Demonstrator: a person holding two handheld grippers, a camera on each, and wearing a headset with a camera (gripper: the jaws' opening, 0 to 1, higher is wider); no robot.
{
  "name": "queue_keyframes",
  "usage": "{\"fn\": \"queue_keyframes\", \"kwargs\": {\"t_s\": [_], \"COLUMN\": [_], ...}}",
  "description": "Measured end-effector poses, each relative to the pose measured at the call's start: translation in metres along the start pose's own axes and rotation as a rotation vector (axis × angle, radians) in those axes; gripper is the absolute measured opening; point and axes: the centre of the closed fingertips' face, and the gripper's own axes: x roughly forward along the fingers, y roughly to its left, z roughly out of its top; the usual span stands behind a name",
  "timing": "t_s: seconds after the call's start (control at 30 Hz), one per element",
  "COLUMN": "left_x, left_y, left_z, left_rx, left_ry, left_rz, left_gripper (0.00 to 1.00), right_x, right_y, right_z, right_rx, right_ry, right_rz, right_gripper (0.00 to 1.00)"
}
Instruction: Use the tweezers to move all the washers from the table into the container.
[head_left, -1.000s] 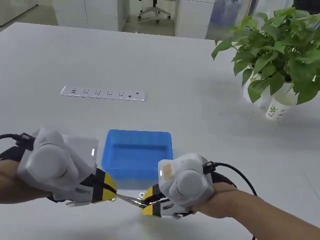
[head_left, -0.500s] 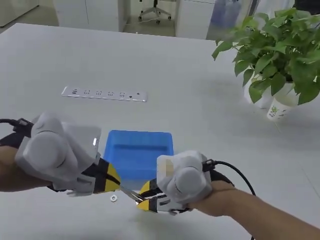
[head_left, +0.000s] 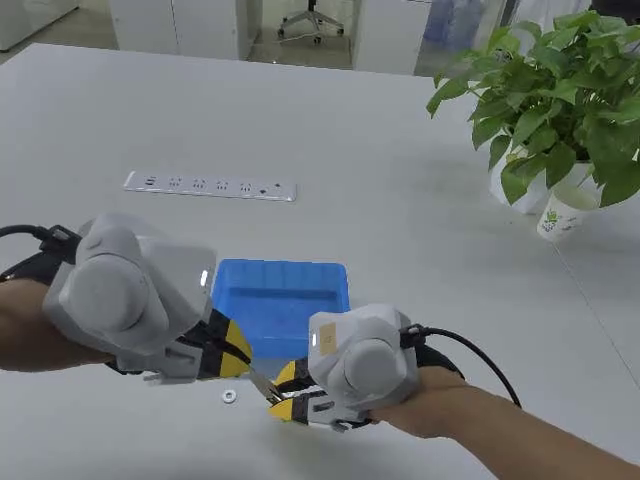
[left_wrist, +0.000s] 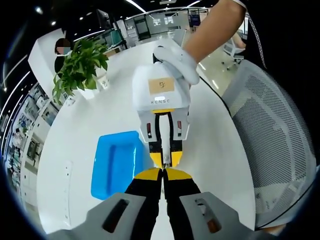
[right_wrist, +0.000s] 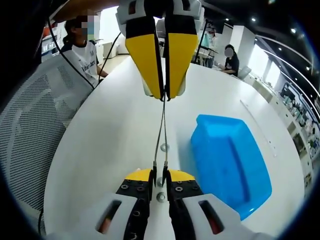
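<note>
Facing tip to tip, left claw (left_wrist: 163, 174) and right claw (right_wrist: 160, 176) both clench the tweezers (right_wrist: 161, 131), seemingly adjusting grip; washer (right_wrist: 164, 147) beneath.

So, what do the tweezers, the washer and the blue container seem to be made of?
The tweezers look like bare metal: thin, silver-grey, slightly shiny. The washer is probably metal too, a pale grey ring, but too small to be sure. The container looks like plastic: uniform bright blue, smooth, with rounded edges.
</note>
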Motion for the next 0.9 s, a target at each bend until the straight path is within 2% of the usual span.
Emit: {"fn": "queue_keyframes", "kwargs": {"t_s": [0.47,0.63,0.9], "left_x": [0.004,0.006,0.010], "left_y": [0.004,0.005,0.014], "left_z": [0.002,0.005,0.010], "left_rx": [0.016,0.010,0.017], "left_ry": [0.008,-0.001,-0.003], "left_rz": [-0.012,-0.018,-0.009], "left_gripper": [0.05,0.05,0.06], "right_x": [0.004,0.006,0.007], "right_y": [-0.001,-0.001,-0.001], "right_z": [-0.002,-0.002,-0.004], "right_rx": [0.007,0.017,0.033], "right_ry": [-0.001,-0.004,-0.003], "right_rz": [-0.007,-0.006,-0.006], "right_gripper": [0.14,0.15,0.18]}}
